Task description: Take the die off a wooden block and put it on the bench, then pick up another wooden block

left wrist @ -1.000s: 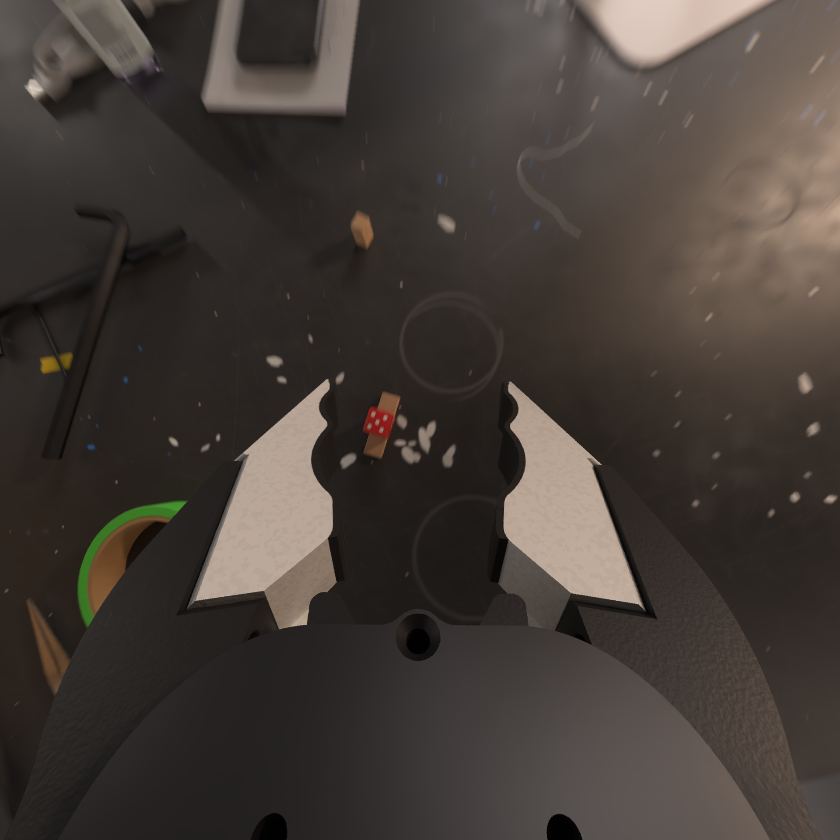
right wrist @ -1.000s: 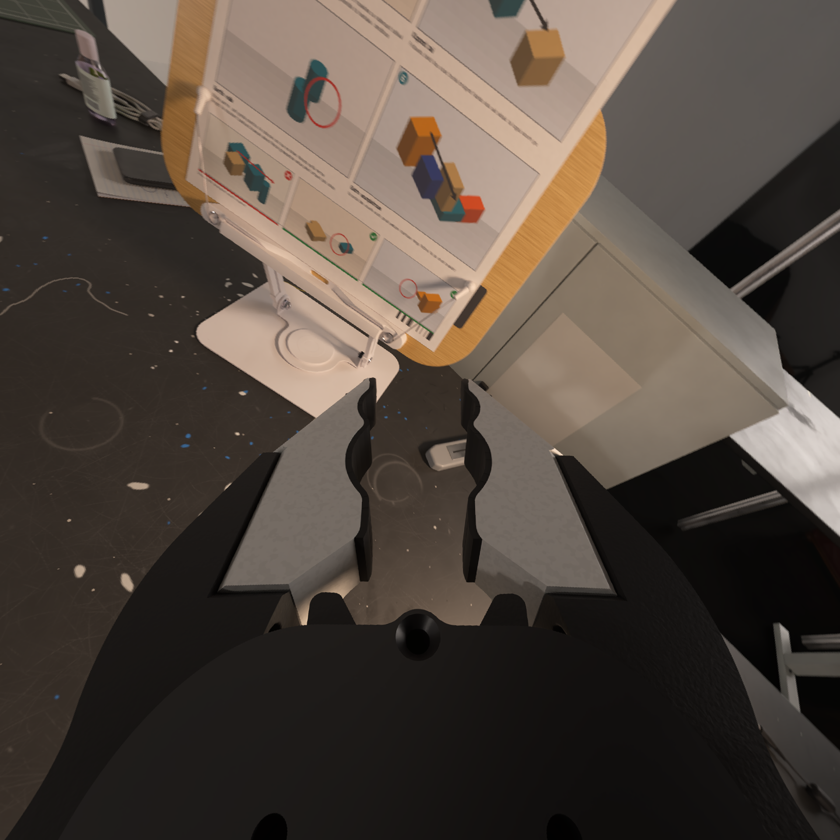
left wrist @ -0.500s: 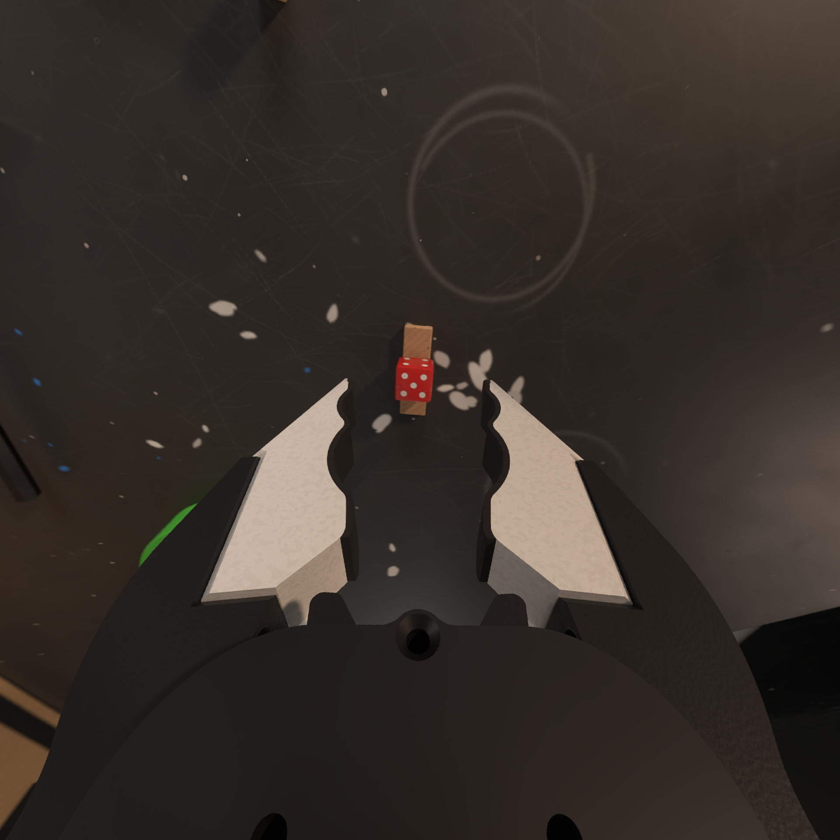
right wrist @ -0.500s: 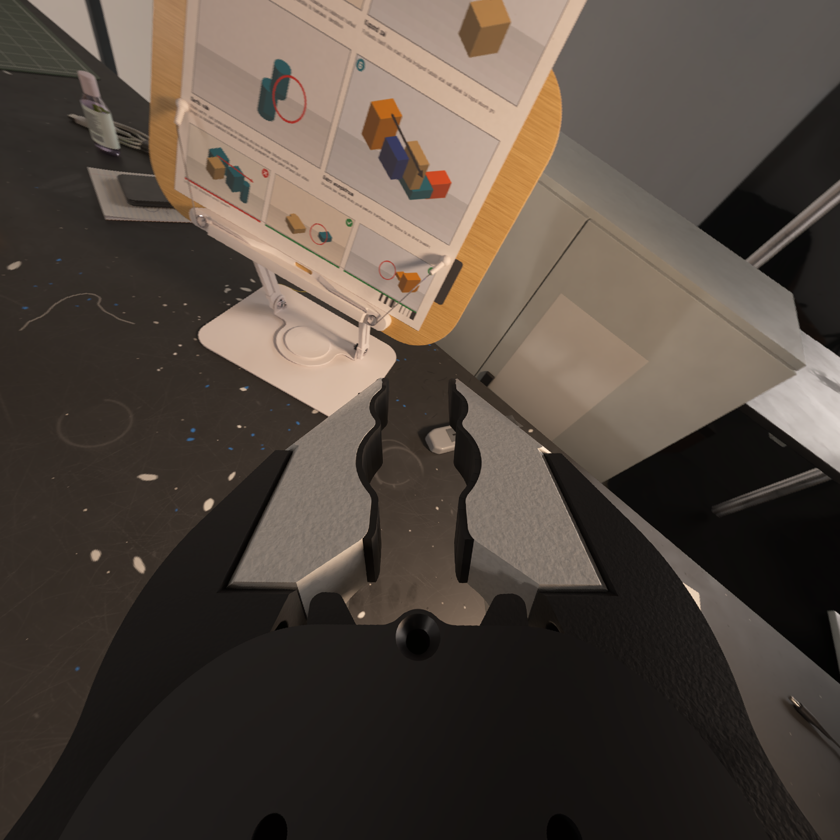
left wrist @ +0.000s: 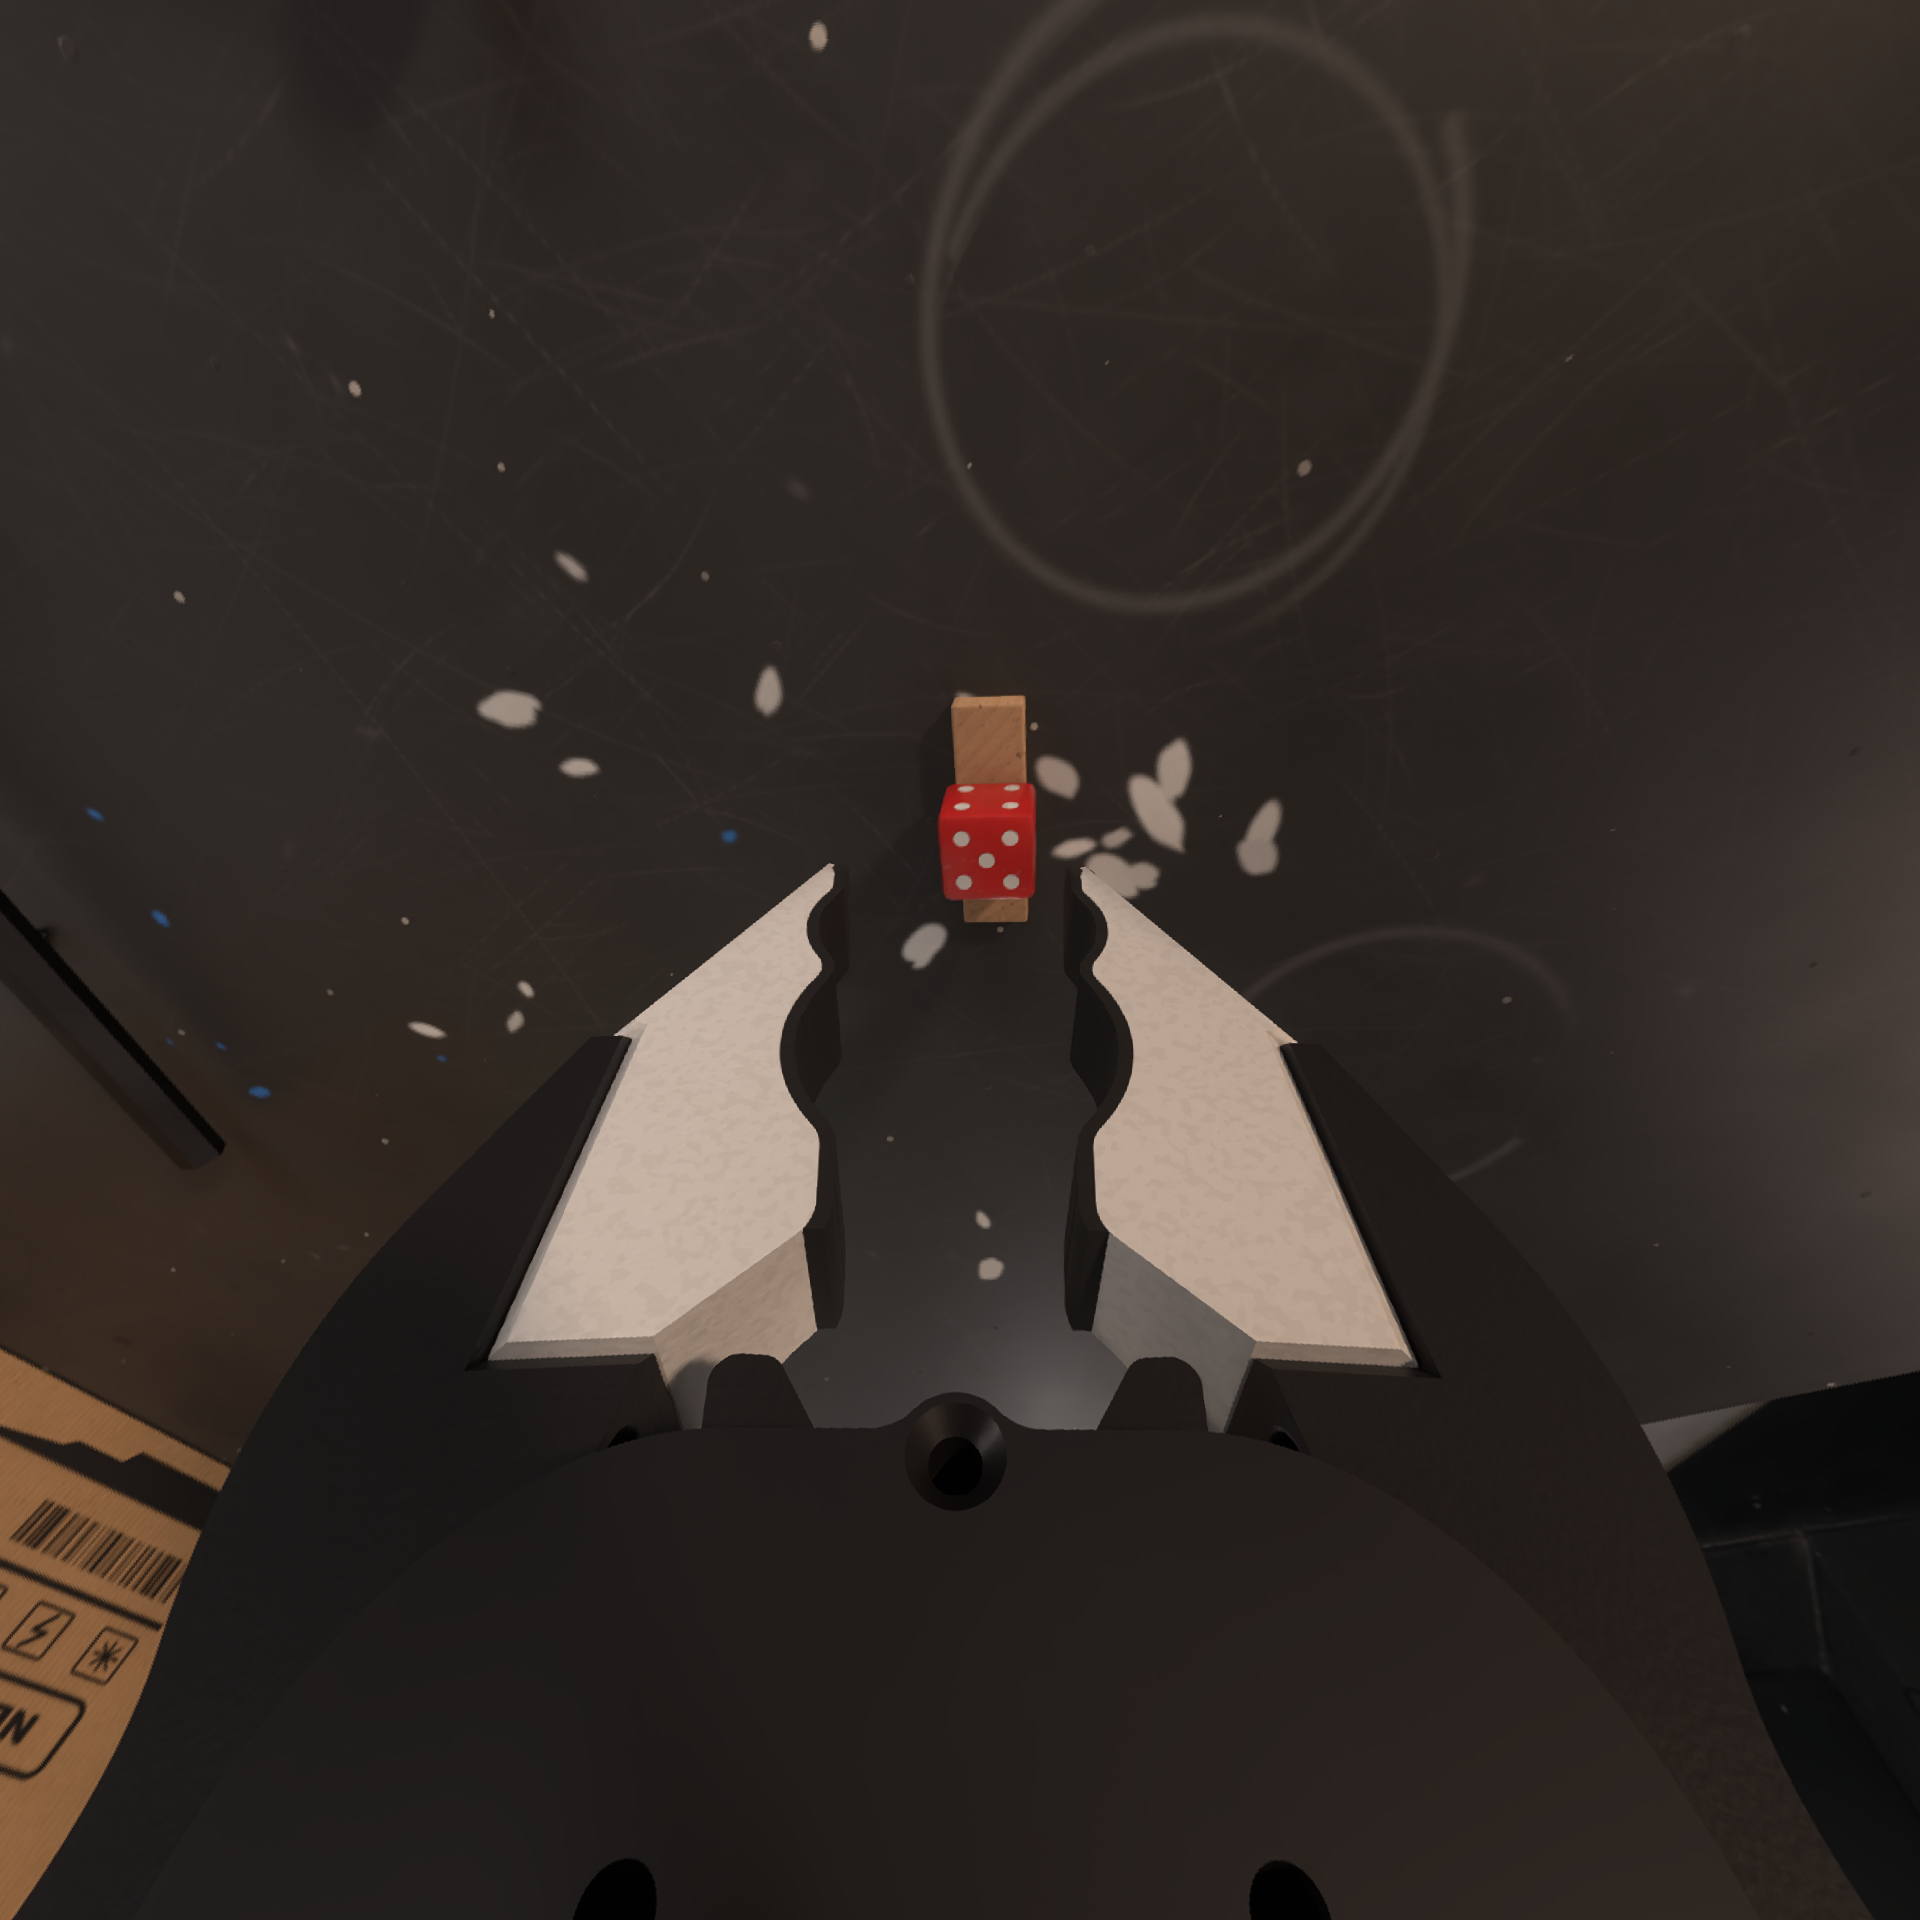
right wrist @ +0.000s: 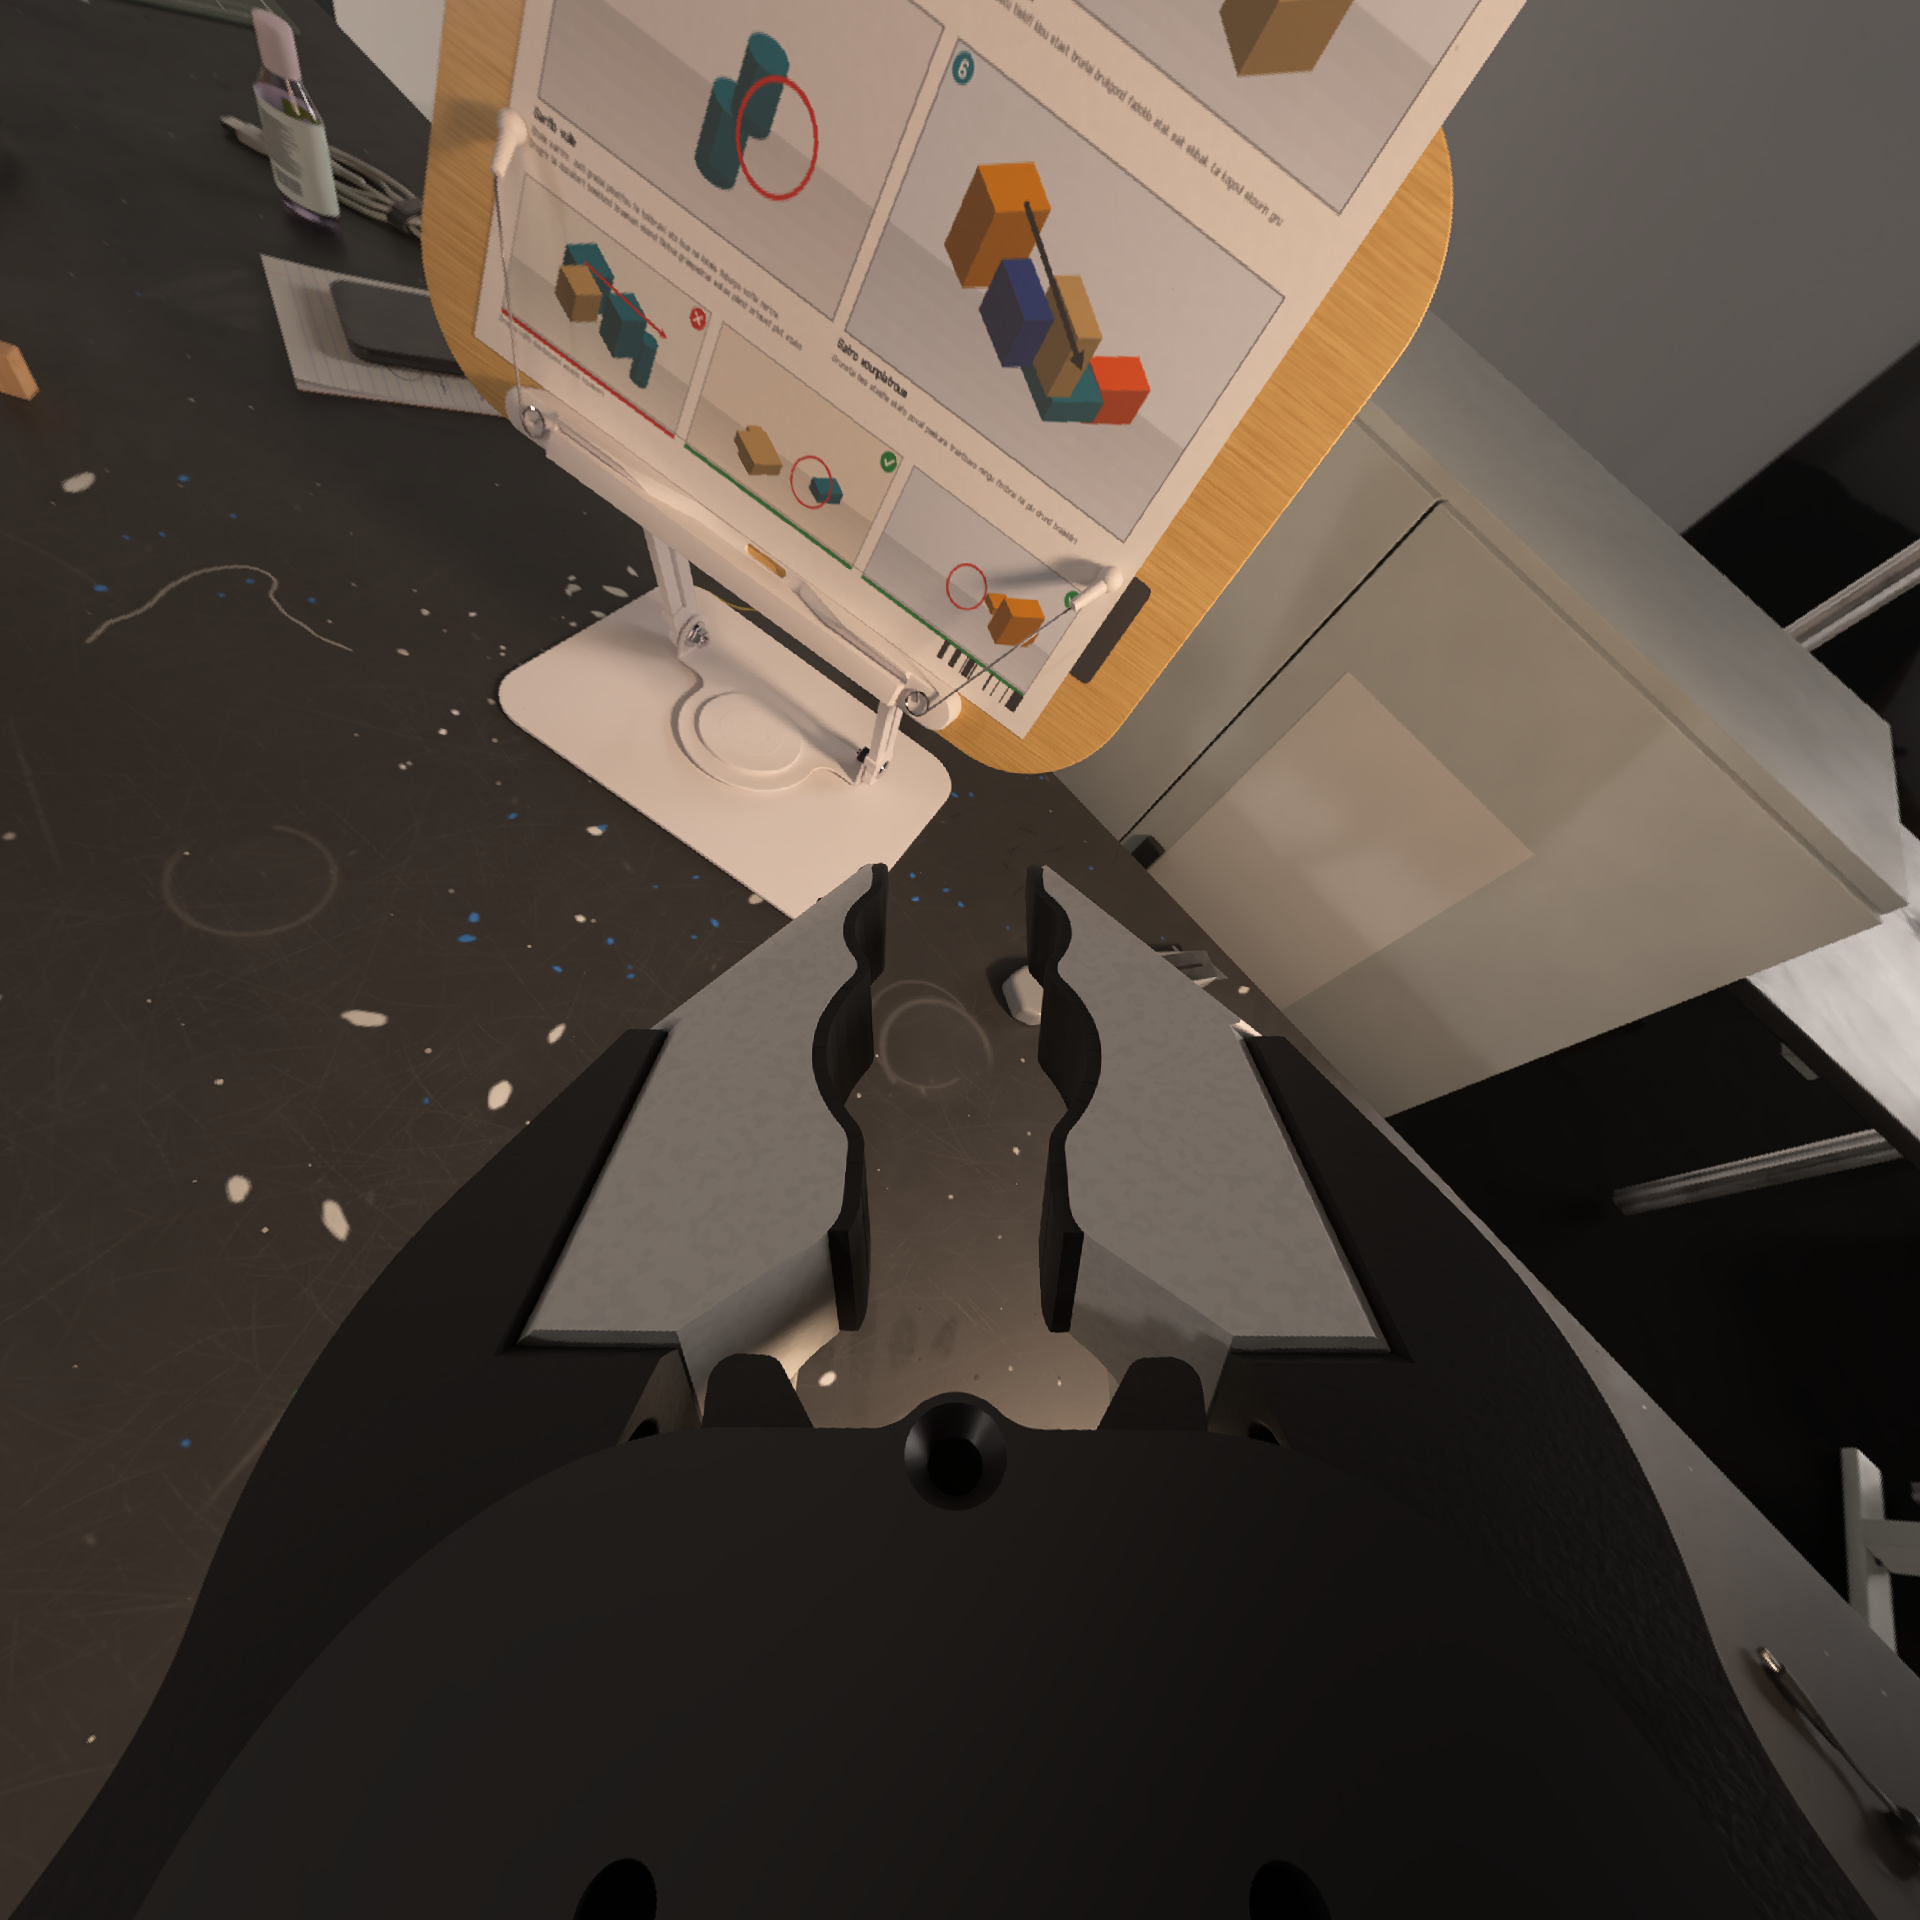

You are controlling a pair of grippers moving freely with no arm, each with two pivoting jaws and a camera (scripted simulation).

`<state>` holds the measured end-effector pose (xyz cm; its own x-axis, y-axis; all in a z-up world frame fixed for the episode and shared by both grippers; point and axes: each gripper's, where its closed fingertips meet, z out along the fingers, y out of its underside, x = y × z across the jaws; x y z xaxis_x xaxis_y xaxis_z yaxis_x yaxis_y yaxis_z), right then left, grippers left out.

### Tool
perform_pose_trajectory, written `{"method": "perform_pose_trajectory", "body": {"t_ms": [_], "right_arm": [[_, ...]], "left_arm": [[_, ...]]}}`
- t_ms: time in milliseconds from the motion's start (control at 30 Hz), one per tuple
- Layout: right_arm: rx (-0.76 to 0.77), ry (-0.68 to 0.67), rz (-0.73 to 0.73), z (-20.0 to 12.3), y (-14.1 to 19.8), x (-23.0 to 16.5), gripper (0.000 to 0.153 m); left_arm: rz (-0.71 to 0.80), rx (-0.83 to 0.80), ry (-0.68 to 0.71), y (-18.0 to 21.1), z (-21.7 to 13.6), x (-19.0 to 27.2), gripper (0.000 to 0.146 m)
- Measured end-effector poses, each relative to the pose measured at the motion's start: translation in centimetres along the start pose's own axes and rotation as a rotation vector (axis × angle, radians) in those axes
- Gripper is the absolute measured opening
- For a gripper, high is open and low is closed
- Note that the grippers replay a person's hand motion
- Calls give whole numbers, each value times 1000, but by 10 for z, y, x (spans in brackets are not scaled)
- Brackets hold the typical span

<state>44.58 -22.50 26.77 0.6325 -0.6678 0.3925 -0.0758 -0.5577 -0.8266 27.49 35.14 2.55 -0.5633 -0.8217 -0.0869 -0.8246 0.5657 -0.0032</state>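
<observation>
— Left gripper [left wrist: 956, 883] is hanging over the dark surface [left wrist: 416, 312] with its jaws parted and nothing between them. See the red die [left wrist: 987, 844]? It sits just past the fingertips [left wrist: 821, 894], roughly on the line between them, a touch toward the right one.

— And the die is on what?

— On a wooden block [left wrist: 987, 740], a narrow pale one lying flat on the surface. The die rests on the nearer part of it; the far end sticks out beyond, and a sliver shows on the near side too. White paint flecks [left wrist: 1158, 805] are scattered just beside it, and a faint ring mark [left wrist: 935, 343] is scuffed into the surface farther off.

— What about the right gripper [right wrist: 956, 883]?

— Also empty, jaws apart but narrower than the left one's. It's aimed at the surface near the white stand [right wrist: 727, 738] that props up a wooden-edged board [right wrist: 1340, 436] with a sheet of block diagrams. A small white thing [right wrist: 1020, 992] lies on the surface just past its right finger; I can't tell what it is.

— Any other block?

— One more wooden piece [right wrist: 16, 371], far off at the left edge of the right wrist view, well apart from both grippers. A cardboard box [left wrist: 73, 1558] shows in the corner by the left one.
</observation>
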Motion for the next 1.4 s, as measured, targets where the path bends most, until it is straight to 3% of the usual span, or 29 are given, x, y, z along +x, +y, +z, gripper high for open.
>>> {"method": "perform_pose_trajectory", "body": {"t_ms": [433, 633, 733, 867, 967, 1067, 1233, 1300, 1400], "right_arm": [[-31, 3, -22, 4, 4, -2, 27], [-62, -3, -40, 8, 8, -4, 27], [-71, -10, -58, 8, 10, -6, 27], [-74, -11, -62, 9, 10, -6, 27], [-78, -6, -63, 10, 11, -5, 27], [-84, 9, -65, 9, 12, -2, 27], [-101, 13, -86, 15, 10, -6, 27], [-118, 8, -107, 17, 11, -11, 27], [-140, -4, -145, 21, 12, -18, 27]], "left_arm": [[-72, 18, 7, 4, 7, 0, 40], [-71, 7, 54, 3, 8, 3, 33], [-63, 10, 78, 2, 8, 7, 18], [0, 22, 26, 4, 6, 12, 18], [10, 76, -10, -2, -8, 14, 18], [-2, 267, -62, -33, -55, 21, 18], [93, 657, 26, -111, -136, 99, 18], [166, 677, 115, -133, -134, 143, 18], [272, 610, 203, -160, -101, 200, 18]]}}
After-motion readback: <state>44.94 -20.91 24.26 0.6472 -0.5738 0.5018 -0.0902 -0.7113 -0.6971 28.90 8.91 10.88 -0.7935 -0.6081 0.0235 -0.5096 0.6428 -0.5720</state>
